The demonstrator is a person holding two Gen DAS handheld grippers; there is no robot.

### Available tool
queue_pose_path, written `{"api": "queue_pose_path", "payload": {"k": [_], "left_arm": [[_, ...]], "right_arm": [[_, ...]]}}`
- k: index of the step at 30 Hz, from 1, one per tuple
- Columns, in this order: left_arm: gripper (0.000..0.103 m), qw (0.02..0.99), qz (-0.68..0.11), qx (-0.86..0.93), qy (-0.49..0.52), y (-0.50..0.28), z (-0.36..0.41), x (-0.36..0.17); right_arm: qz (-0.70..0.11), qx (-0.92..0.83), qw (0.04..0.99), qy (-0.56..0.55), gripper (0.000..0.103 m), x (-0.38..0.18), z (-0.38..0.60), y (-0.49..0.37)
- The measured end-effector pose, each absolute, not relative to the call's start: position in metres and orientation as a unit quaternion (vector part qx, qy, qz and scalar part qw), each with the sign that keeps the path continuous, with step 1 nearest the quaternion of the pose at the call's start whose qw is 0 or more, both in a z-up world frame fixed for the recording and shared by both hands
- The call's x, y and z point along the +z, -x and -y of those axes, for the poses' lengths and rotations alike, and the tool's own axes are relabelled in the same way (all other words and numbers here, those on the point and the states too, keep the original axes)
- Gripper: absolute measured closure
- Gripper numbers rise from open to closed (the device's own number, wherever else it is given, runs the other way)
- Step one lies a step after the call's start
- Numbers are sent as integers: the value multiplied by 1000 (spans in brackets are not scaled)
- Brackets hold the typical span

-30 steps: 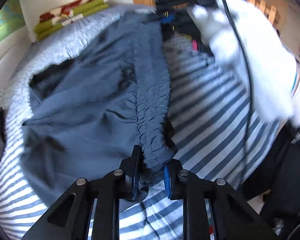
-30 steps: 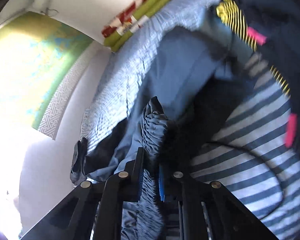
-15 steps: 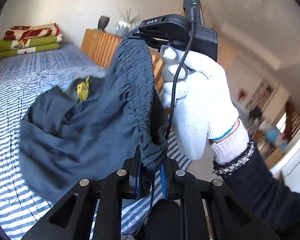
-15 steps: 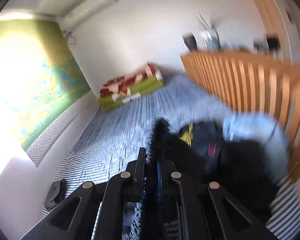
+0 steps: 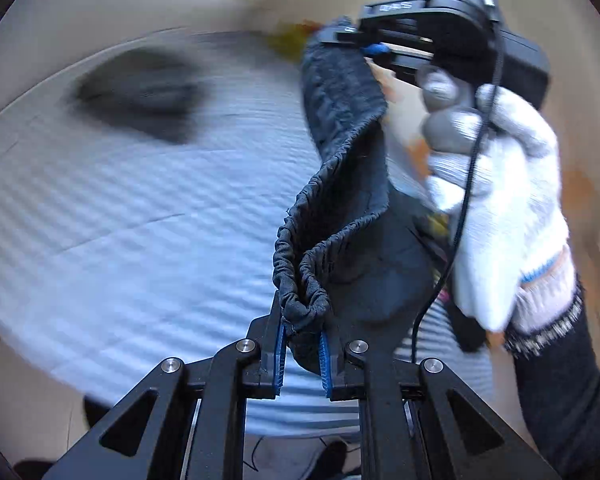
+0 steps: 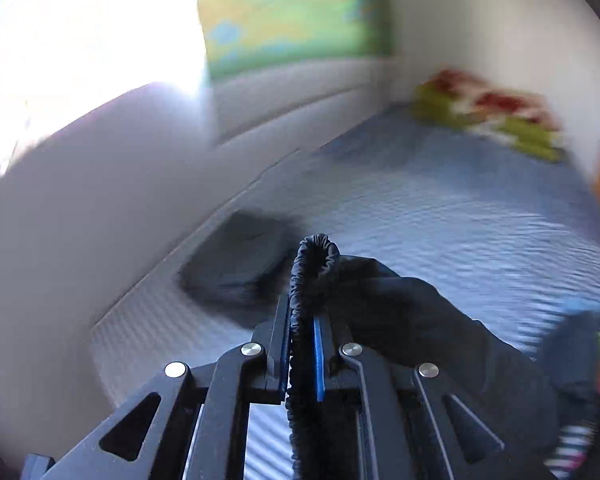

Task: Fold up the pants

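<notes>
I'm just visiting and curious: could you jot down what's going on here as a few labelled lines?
held item: dark pants, lifted by the elastic waistband
left gripper: clamped on one end of the waistband
right gripper: clamped on the other end
surface: striped bed
also on bed: dark folded garment; folded blankets at the far end
image: blurred

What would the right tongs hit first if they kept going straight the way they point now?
Beyond the waistband clamped in the right tongs, probably the striped bed, near the dark folded pile. Blur makes depth uncertain.
</notes>
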State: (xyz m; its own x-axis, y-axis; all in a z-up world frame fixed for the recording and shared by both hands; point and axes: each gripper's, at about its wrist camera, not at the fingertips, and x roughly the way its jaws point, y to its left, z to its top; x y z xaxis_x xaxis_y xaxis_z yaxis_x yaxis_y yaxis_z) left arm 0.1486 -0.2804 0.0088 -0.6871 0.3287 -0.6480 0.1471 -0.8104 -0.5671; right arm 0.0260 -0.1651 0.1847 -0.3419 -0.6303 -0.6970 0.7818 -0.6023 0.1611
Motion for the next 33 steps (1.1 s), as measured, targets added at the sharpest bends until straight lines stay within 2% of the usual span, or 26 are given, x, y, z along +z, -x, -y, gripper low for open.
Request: {"api": "queue_pose_path", "payload": {"k": [5,9,12,13,15,17,18,19,22,26,29,31,33], "left_arm": [[89,-78,342,844,406,-196,384,-36],[89,-126,359,829,409,-199,422,-52],[85,-144,371,823,405,-211,432,-50],[83,-148,375,821,404,-214,433,-51],[79,-155,374,821,404,-216,434,-44],[68,-172,362,826,396,-203,422,-44],[57,-180,355,830,390,-202,420,-39],[52,-189,347,836,381,-201,414,-32],[51,-198,328,848,366,-204,404,-14],[49,-151,288,867,378,-186,356,5],[39,-82,256,874,406,-169,305,10],[34,-30,238,869,432,-149,265,5],[28,15,207,865,457,-136,227,0]], "right_arm": [[-143,-741,485,-442,91,126,289,-73],[-134,-701,514,-476,87,109,297,-94],[-109,-703,520,-472,67,113,241,-85],[-97,-710,516,-470,64,115,224,-73],[-77,-726,495,-471,64,112,170,-46],[-51,-746,463,-475,63,108,105,-24],[-38,-758,441,-480,62,103,70,-10],[-26,-771,413,-483,62,96,37,9],[11,-818,310,-484,61,79,-71,51],[79,-841,185,-502,60,50,-190,100],[100,-845,163,-500,53,38,-222,121],[84,-843,177,-502,43,36,-213,134],[50,-845,186,-498,43,32,-201,138]]}}
